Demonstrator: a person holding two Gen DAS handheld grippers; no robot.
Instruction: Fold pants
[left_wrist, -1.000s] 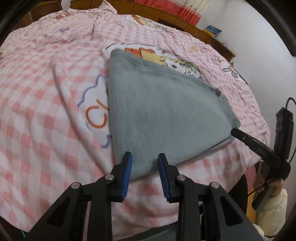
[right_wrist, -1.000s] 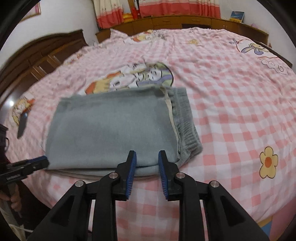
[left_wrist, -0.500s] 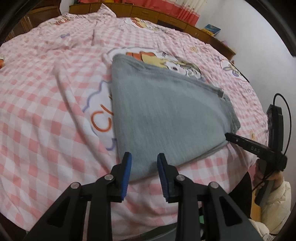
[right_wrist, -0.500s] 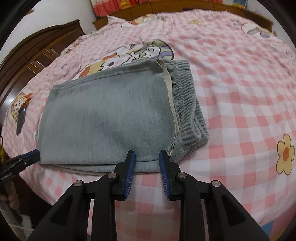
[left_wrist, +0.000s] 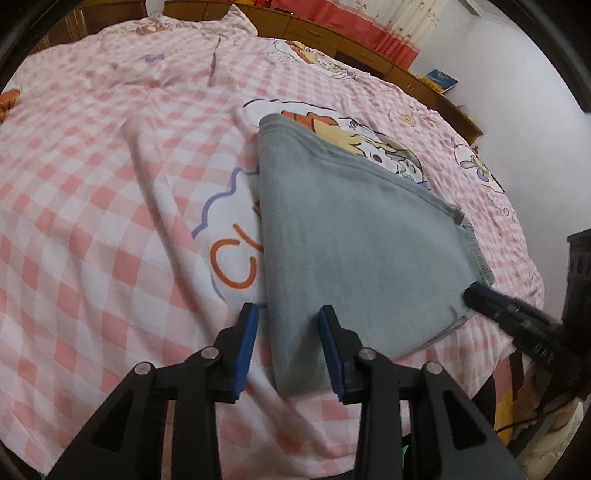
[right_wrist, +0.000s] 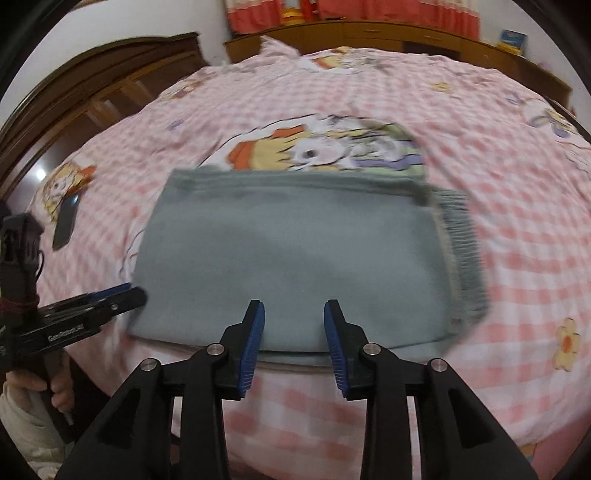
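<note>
Grey pants (left_wrist: 351, 251) lie folded into a flat rectangle on the pink checked bed cover (left_wrist: 92, 221). My left gripper (left_wrist: 290, 325) hovers at their near left corner. Its jaws are opening, the corner shows between them, and the blue pads do not press it. In the right wrist view the pants (right_wrist: 288, 251) show their ribbed waistband (right_wrist: 461, 251) on the right. My right gripper (right_wrist: 294, 314) stands over their near edge, its jaws opening and gripping nothing. Each gripper shows in the other's view: the right gripper (left_wrist: 498, 306) and the left gripper (right_wrist: 110, 299).
A dark phone (right_wrist: 65, 221) lies on the bed cover (right_wrist: 517, 221) left of the pants. A person's hand (right_wrist: 55, 391) holds the left gripper's handle. A wooden headboard (right_wrist: 92, 85) and low cabinets (right_wrist: 369, 33) border the bed. The bed's edge runs just below both grippers.
Both grippers' jaws have spread wider. The right gripper has slid left along the pants' near edge, away from the waistband. The left gripper now straddles the near corner.
</note>
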